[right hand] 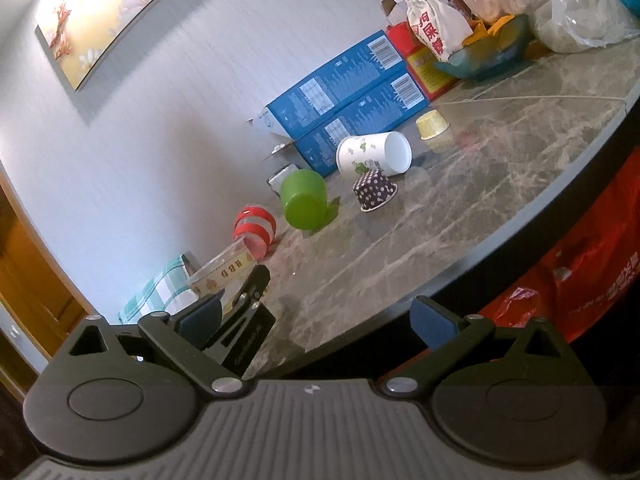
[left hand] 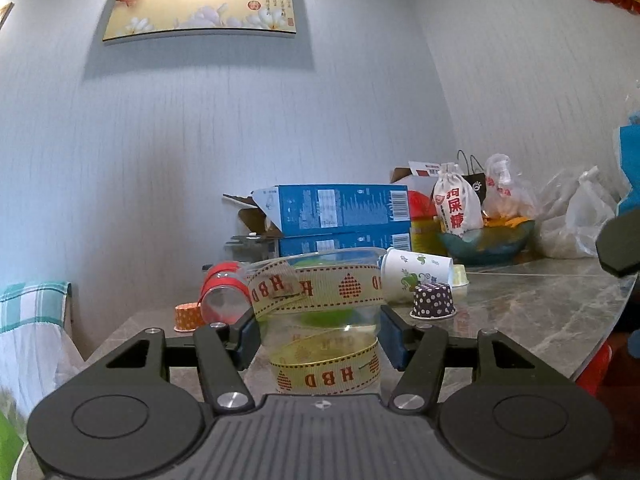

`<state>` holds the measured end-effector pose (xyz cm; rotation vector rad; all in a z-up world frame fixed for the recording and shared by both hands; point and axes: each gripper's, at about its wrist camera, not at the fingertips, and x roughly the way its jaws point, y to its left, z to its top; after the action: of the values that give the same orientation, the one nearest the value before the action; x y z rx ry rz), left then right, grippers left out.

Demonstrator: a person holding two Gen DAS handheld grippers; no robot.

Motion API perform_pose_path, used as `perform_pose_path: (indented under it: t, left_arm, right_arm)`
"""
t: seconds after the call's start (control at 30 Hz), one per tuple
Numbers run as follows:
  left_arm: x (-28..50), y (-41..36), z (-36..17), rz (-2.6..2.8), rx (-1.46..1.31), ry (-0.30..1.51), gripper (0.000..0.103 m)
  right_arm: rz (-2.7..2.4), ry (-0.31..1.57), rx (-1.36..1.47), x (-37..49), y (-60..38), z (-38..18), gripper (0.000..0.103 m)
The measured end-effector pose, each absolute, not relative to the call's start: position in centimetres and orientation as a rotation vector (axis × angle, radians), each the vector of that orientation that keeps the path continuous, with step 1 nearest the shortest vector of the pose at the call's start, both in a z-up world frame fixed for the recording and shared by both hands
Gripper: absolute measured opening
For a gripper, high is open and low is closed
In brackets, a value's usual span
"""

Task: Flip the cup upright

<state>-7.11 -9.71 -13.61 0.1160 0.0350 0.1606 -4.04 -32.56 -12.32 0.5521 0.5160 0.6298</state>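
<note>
Left gripper [left hand: 320,338]: reaching level over the near edge of the table [left hand: 520,304], its blue pads [left hand: 394,340] pressing on either side of a clear cup; fingers clamped on that cup.
Right gripper [right hand: 316,320]: hanging off the table's rounded edge, tilted, looking across the tabletop; blue pads [right hand: 434,322] standing wide apart with nothing between them.
Clear cup [left hand: 320,320]: sitting upright between the left pads, wide mouth up, narrower base down near the gripper body; whether the base is touching the table cannot be told. In the right wrist view it is showing at the far left, just beside the left gripper's black linkage.
Cup look: transparent plastic, smooth tapered wall, two cream woven ribbon bands printed "HBD" with red dotted shapes; one band's loose end is lifting at the rim. A green tint is showing through the wall.
Other cups: green cup [right hand: 302,202] lying on its side, matte plastic; white paper cup [right hand: 374,154] with leaf print lying on its side, mouth facing right; clear cup with red bands [right hand: 256,232] also on its side; dark polka-dot paper liner [right hand: 375,191] mouth down.
Table surface: grey-brown marble pattern, glossy, curved dark rim.
Background: two blue cartons [right hand: 348,96] stacked against the pale textured wall.
</note>
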Motion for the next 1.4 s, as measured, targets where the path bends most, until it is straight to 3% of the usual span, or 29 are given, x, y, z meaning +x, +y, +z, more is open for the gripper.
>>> perform_pose_path:
  t: [0.17,0.23,0.3,0.6,0.97,1.4]
  left_arm:
    - [-6.8,-9.7,-13.5,0.101,0.138,0.096,0.071]
    - [-6.8,-9.9,-13.5,0.082,0.156,0.116,0.091]
    - [-7.0,-10.1,-13.3,0.058,0.165,0.126,0.098]
    - [-11.2,-8.2,-12.4,0.004,0.136,0.239,0.100]
    - [-17.8,-1.6,-0.5,-0.034,-0.064,0.401,0.100]
    - [-17.3,-2.6,0.8,-0.089,-0.007,0.478,0.100]
  right_arm:
    - [0.641,0.503,0.543,-4.5,-32.4,-12.1,0.102]
    - [0.649,0.500,0.539,-4.8,-32.4,-12.0,0.102]
    - [0.648,0.498,0.537,-5.0,-32.4,-12.0,0.102]
    - [0.638,0.446,0.508,-6.9,-32.8,-11.2,0.102]
    - [0.666,0.301,0.154,-12.1,-30.3,-2.7,0.102]
    - [0.574,0.411,0.095,-11.7,-30.6,-1.9,0.102]
